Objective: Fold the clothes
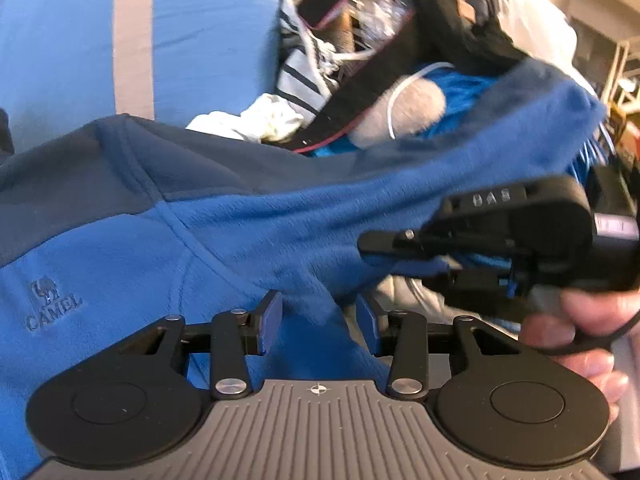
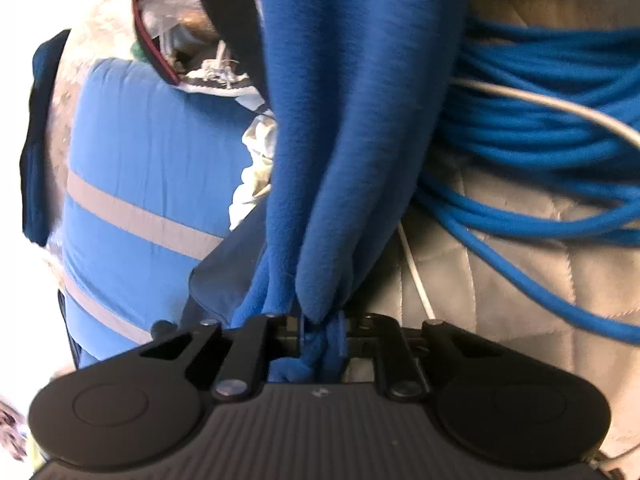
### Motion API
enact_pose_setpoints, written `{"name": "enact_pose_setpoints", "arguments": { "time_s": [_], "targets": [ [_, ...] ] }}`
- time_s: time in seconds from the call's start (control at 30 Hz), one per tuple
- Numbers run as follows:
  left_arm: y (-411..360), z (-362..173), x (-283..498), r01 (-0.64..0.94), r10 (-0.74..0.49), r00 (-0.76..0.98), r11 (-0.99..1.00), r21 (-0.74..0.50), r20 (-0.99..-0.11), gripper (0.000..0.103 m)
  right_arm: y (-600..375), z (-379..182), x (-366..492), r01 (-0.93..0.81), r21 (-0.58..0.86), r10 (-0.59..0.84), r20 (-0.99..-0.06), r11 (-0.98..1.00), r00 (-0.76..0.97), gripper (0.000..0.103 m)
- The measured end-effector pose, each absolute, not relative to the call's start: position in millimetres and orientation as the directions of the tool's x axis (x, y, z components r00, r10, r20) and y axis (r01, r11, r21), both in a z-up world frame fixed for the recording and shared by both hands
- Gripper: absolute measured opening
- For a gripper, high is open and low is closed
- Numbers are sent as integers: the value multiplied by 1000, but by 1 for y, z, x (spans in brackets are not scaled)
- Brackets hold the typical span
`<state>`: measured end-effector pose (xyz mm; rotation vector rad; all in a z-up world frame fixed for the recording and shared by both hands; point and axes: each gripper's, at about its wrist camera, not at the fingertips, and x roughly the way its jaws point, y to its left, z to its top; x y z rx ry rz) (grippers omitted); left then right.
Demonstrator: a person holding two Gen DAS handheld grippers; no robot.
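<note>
A blue fleece jacket (image 1: 240,232) with navy shoulders and a stitched CAMEL logo (image 1: 54,308) fills the left wrist view. My left gripper (image 1: 320,320) is open low over the jacket's chest, and a fold of fleece runs between its blue pads (image 1: 272,316) without being pinched. My right gripper (image 1: 384,246) comes in from the right, held by a hand (image 1: 580,332), and is shut on a lifted edge of the fleece. In the right wrist view the bunched fleece (image 2: 344,140) hangs stretched away from the shut right gripper (image 2: 322,334).
A pile of clothes sits behind the jacket: a black garment with red trim (image 1: 424,40), a striped one (image 1: 300,76) and a white cloth (image 1: 260,120). A coil of blue cable (image 2: 540,120) lies on a beige quilted surface (image 2: 520,288). Light blue bedding with a grey stripe (image 2: 152,160) lies to the left.
</note>
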<state>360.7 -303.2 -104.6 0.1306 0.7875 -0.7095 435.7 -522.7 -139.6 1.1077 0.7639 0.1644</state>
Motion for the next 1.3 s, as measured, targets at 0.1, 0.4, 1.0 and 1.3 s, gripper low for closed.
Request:
{"name": "enact_pose_setpoints", "arguments": {
  "time_s": [0.1, 0.4, 1.0, 1.3],
  "targets": [
    [-307, -103, 348, 638, -511, 500, 763, -101, -700, 41, -524, -134, 435, 213, 836, 479, -477, 505, 736, 12],
    [-311, -116, 323, 687, -455, 548, 723, 67, -702, 49, -533, -99, 443, 30, 769, 485, -432, 639, 761, 11],
    [-288, -109, 334, 690, -459, 466, 724, -14, -756, 58, -564, -123, 448, 76, 768, 487, -476, 636, 732, 13],
    [-273, -87, 333, 674, -489, 440, 734, -83, -753, 58, -587, -92, 395, 68, 721, 460, -509, 690, 727, 80]
  ]
}}
